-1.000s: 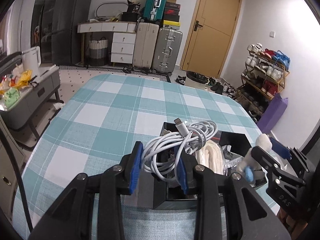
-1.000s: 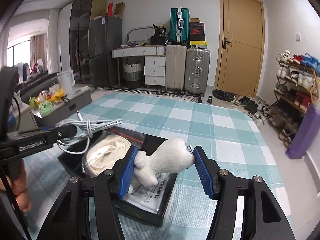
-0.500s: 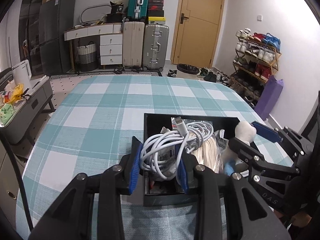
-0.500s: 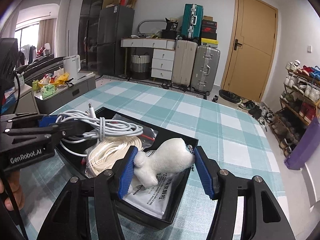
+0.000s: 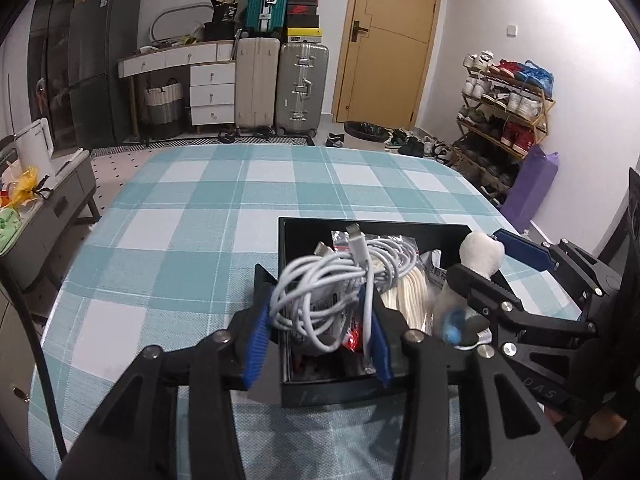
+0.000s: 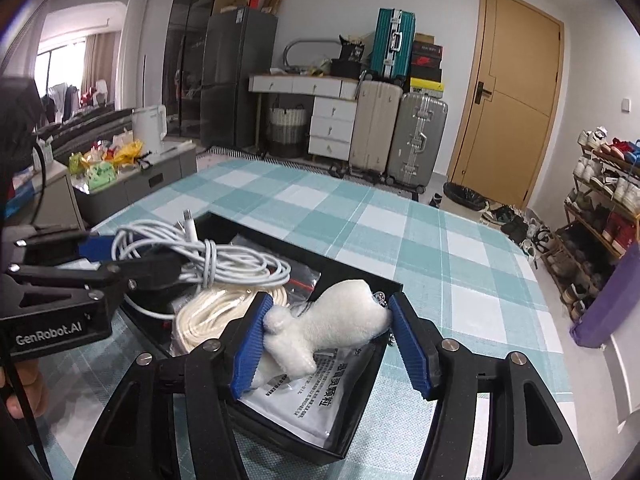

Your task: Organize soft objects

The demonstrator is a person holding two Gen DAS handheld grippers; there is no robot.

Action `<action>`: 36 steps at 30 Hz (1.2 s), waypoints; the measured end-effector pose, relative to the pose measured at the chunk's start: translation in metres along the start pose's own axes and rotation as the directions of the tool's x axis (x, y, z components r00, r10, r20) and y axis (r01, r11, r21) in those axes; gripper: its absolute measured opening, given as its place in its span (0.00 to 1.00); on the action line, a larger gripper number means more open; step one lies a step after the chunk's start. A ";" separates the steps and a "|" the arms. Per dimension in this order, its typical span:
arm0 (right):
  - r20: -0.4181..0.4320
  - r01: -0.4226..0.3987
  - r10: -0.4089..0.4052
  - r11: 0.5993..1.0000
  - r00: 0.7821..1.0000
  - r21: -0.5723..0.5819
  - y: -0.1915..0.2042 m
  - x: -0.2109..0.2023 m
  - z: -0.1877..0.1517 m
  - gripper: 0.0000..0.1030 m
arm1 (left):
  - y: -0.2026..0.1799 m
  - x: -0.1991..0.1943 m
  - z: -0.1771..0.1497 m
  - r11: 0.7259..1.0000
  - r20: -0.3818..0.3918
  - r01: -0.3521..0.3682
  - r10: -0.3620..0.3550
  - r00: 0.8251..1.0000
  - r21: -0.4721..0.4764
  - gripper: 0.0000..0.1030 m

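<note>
While both my tongs hang over the black box, the left tongs and right tongs have just been opening, loosening off the cable and plush toy; bare desk lies beyond.

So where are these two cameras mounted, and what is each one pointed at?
Left wrist view: sits on the left gripper, looking along its fingers at the white cable bundle over the black box; the right gripper enters at the right.
Right wrist view: sits on the right gripper, looking at the white plush toy between its fingers; the left gripper and a hand show at the left.
Both share the box, cable, toy, checked tablecloth and door.
</note>
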State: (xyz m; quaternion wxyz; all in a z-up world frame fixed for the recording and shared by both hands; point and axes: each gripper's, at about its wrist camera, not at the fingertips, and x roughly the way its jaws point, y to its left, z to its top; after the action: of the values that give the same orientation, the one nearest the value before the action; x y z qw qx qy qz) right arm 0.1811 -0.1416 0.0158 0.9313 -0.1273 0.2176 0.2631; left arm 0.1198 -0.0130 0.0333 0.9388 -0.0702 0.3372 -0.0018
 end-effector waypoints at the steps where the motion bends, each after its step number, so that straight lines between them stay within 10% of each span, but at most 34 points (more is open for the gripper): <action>1: 0.002 -0.001 0.001 1.000 1.000 0.002 -0.001 -0.001 0.000 0.66 | -0.001 -0.001 -0.001 1.000 -0.003 0.003 -0.003 1.000 0.005 0.48; 14: 0.054 -0.004 -0.001 0.996 0.999 0.085 -0.014 -0.038 -0.003 0.99 | 0.004 -0.034 -0.003 1.000 0.090 0.018 -0.017 0.996 -0.004 0.94; 36: 0.081 -0.108 0.096 0.979 0.992 0.173 -0.009 -0.077 -0.039 0.99 | 0.013 -0.057 -0.036 0.999 0.159 -0.016 0.007 0.987 0.051 1.00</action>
State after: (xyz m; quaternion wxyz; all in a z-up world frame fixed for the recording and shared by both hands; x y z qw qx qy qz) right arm 0.1137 -0.1961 0.0192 0.9314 -0.0230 0.2125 0.2946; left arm 0.0522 -0.0019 0.0406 0.9642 -0.0438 0.2616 0.0004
